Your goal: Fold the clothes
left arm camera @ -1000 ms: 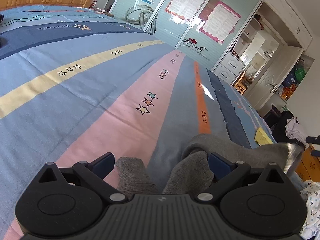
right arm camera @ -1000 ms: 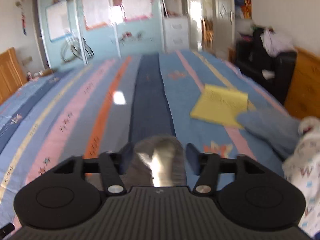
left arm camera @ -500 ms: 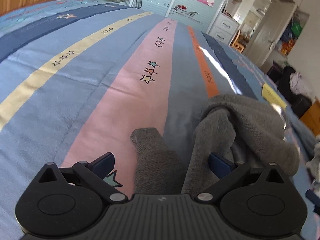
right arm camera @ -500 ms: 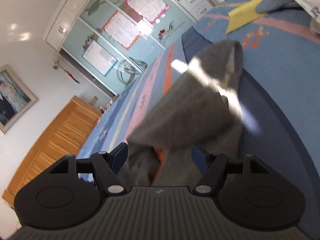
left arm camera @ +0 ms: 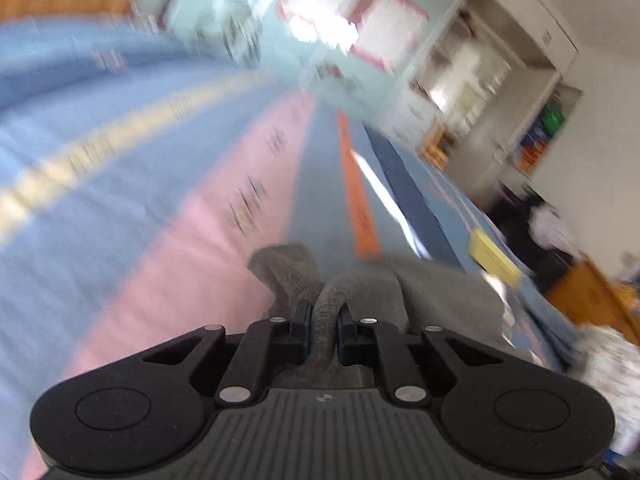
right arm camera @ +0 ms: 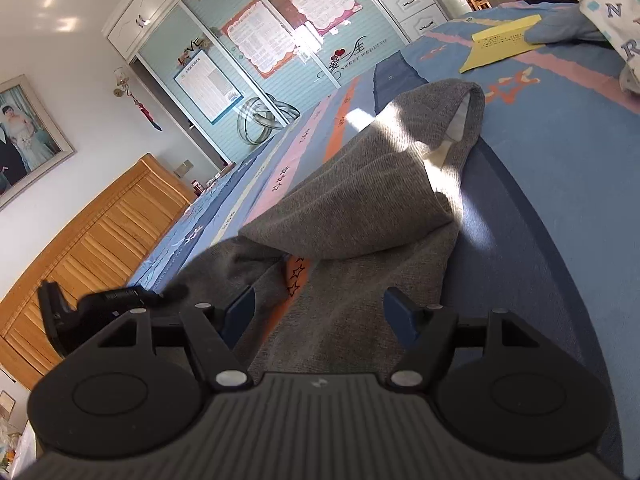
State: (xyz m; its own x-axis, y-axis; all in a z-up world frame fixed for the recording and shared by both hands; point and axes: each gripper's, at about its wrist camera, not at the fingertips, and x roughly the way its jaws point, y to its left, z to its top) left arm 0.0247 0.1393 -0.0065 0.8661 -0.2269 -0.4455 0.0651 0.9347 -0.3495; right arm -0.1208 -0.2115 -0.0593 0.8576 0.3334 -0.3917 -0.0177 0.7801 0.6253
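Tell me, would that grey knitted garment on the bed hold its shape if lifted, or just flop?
Probably flop: the grey garment already drapes in soft folds over the striped bedspread. It bunches thin where the left gripper pinches it, so it likely compresses easily. The knit looks thick, so perhaps moderately heavy and not slippery.

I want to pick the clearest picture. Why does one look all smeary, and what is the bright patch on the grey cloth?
Left wrist view: motion blur smears the bedspread and wardrobe. Right wrist view: sharp; sunlight falls on the grey garment, washing out a patch.
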